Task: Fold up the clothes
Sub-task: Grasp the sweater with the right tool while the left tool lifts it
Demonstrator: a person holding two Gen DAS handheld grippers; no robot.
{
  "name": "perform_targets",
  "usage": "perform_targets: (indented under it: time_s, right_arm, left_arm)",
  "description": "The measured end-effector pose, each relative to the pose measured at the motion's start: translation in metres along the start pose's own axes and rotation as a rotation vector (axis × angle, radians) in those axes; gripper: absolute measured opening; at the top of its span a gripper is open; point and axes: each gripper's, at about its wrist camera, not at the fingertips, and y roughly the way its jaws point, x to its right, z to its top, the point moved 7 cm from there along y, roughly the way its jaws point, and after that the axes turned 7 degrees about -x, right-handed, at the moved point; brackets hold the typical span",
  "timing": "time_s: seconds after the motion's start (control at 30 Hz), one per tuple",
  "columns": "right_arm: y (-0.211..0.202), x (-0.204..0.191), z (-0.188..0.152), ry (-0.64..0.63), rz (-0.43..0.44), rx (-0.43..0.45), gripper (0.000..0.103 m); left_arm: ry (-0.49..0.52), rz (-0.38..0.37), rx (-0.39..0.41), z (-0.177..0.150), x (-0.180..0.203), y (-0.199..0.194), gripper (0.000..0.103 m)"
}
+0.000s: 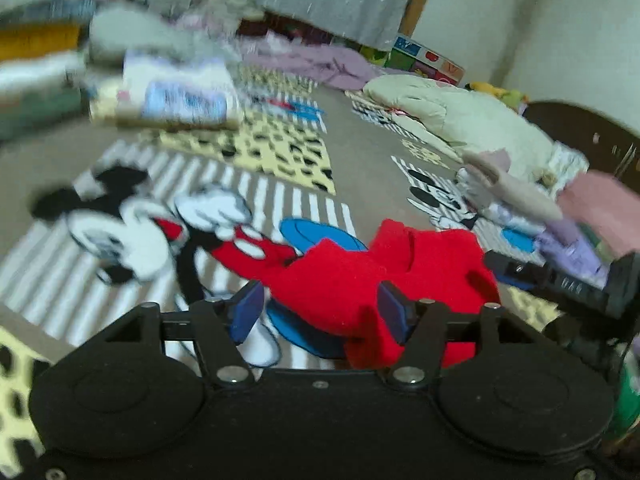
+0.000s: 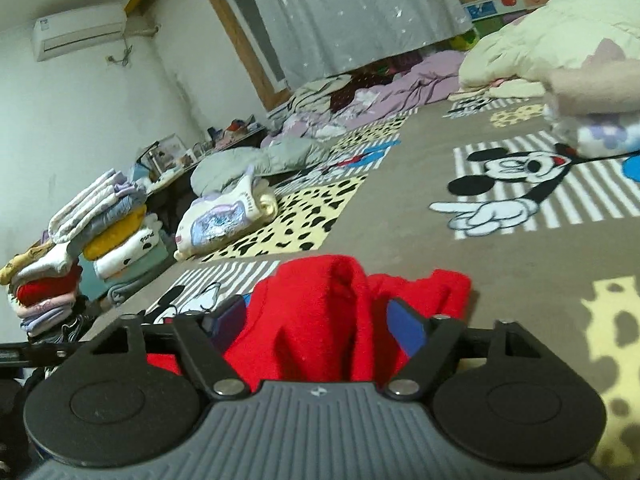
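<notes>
A red fleece garment [image 1: 352, 276] lies bunched on the cartoon-print bed sheet [image 1: 360, 152]. My left gripper [image 1: 320, 312] is open, its blue pads [image 1: 248, 308] spread wide. The cloth lies between them and laps around the right pad, while the left pad is clear of it. In the right wrist view the same red garment [image 2: 320, 312] rises in a fold between the wide-apart pads [image 2: 408, 328] of my right gripper [image 2: 316, 324], which is also open. The right gripper's black body [image 1: 568, 284] shows at the right edge of the left wrist view.
Stacks of folded clothes [image 2: 60, 272] stand at the left. A folded pale garment [image 2: 224, 220] lies on the spotted yellow patch. A cream quilt [image 2: 560, 32] and a small pile of clothes [image 1: 520, 200] sit on the right, with purple bedding [image 1: 320, 60] below the grey curtain [image 2: 340, 12].
</notes>
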Motion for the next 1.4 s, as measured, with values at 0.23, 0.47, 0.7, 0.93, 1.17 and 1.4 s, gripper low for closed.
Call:
perform_targets:
  time_s: [0.23,0.47,0.7,0.93,1.17,1.4]
  right_arm:
    - [0.011,-0.011,-0.005,-0.010,0.054,-0.034,0.028]
    - [-0.021,-0.021,-0.008,0.027,0.139,0.052,0.017]
    - [-0.081,-0.059,-0.037,0.017,0.169,0.085,0.017]
    - [-0.119,-0.089,-0.096,-0.028,0.141,-0.043,0.017]
    - [-0.157,-0.088,-0.142,0.048,0.073,-0.144,0.042]
    - [-0.173,-0.060,-0.138,0.238,0.040,-0.044,0.050]
  left_arm:
    - [-0.160,-0.182,-0.025,0.000,-0.007,0.034,0.016]
    - [-0.121,-0.314,0.022,0.005,0.007,0.001,0.001]
    - [-0.048,-0.404,0.062,-0.010,0.019,-0.059,0.000]
    - [-0.041,-0.447,0.026,-0.042,0.015,-0.085,0.001]
    - [-0.194,-0.462,0.100,-0.038,-0.024,-0.105,0.048]
    - [-0.310,-0.347,0.037,-0.050,-0.054,-0.070,0.053]
